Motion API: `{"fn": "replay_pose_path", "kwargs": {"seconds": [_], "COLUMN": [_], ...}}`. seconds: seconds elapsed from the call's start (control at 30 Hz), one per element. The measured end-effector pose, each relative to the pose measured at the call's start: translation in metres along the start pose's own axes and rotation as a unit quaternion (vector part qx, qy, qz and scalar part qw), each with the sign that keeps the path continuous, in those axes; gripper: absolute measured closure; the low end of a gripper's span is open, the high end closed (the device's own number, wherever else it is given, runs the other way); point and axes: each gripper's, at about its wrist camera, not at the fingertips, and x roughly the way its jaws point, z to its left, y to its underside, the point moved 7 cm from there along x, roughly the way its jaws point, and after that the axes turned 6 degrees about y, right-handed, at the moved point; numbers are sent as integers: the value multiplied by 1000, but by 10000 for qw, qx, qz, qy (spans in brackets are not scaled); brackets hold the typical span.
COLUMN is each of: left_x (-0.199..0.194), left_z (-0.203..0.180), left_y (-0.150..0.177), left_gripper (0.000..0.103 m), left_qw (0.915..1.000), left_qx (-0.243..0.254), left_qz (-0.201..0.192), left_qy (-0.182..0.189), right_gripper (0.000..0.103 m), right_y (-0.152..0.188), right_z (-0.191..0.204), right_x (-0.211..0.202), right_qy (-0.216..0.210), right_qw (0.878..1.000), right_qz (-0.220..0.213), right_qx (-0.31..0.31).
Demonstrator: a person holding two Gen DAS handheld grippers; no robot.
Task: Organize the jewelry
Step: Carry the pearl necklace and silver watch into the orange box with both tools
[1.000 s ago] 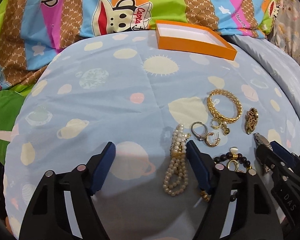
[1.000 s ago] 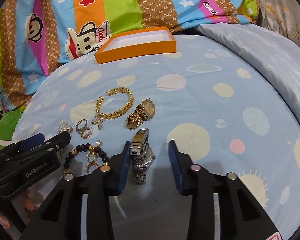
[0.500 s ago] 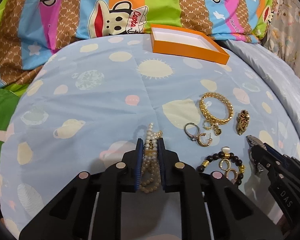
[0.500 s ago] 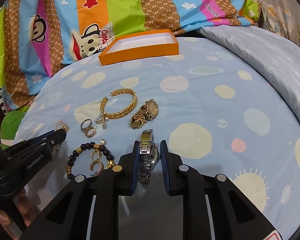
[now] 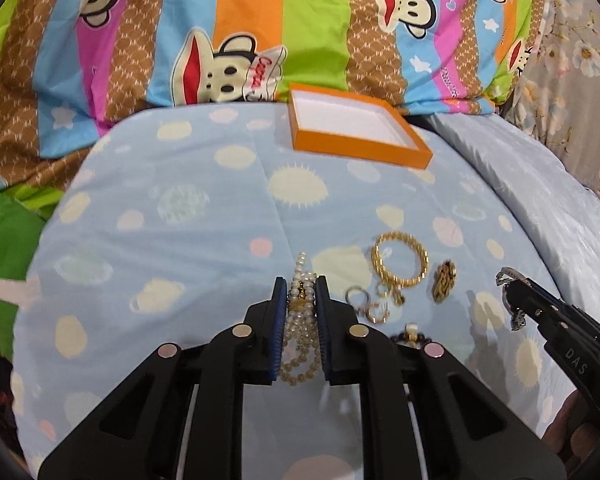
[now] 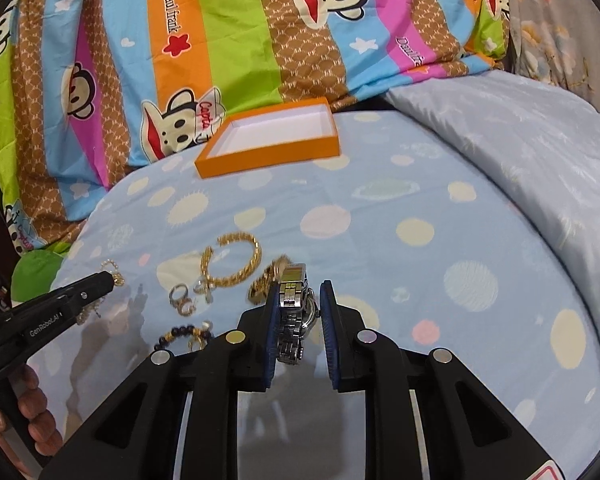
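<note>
While just closing, clamps the left gripper onto the pearl bracelet, pads pressed against the bunched strands near a gold clasp, loops sagging free beneath. Judged light and limp, probably strung on thread or elastic. Best pinched across all the strands together, as here, and never tugged by one loop. Smooth round beads, so apt to slide out of a slack hold.

Likewise just closing, squeezes the right gripper on the silver watch, taken edgewise about the case, link band drooping below the pads. Judged heavier and stiffer than the pearls, with metal slick against the pads and a glass face open to scratches. Safest held at the case, not by the band.

Beyond the fingertips, on the blue planet-print bed, leaves four lots lying loose and close together: black bead bracelet, small hoop earrings, gold chain bracelet, gold watch. Chain and beads likely to drape and tangle. Earrings tiny, easy to lose in the soft cloth.

Farther back, well apart from the jewelry, shows the orange box: shallow, lidless, white inside, nothing in it. Low wall, so easy to lower pieces over.

Behind that, only a striped cartoon quilt.
</note>
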Motion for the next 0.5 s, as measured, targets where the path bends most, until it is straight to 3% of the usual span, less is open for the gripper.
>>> {"fn": "replay_pose_path", "kwargs": {"seconds": [0.23,0.5], "left_x": [12,77], "left_z": [-1,-12], "left_y": [-65,-150], "left_gripper": [89,89], "left_qw": [9990,9974], "left_qx": [267,388], "left_qz": [-342,-561], "left_qy": [-144,-242], "right_gripper": [85,85], "right_y": [-70,-155], "right_z": [8,30], "right_x": [20,93], "right_qy": [-240,-636], "right_qw": [9993,9976], "right_qz": [-228,-216], "right_qx": [-173,-189]}}
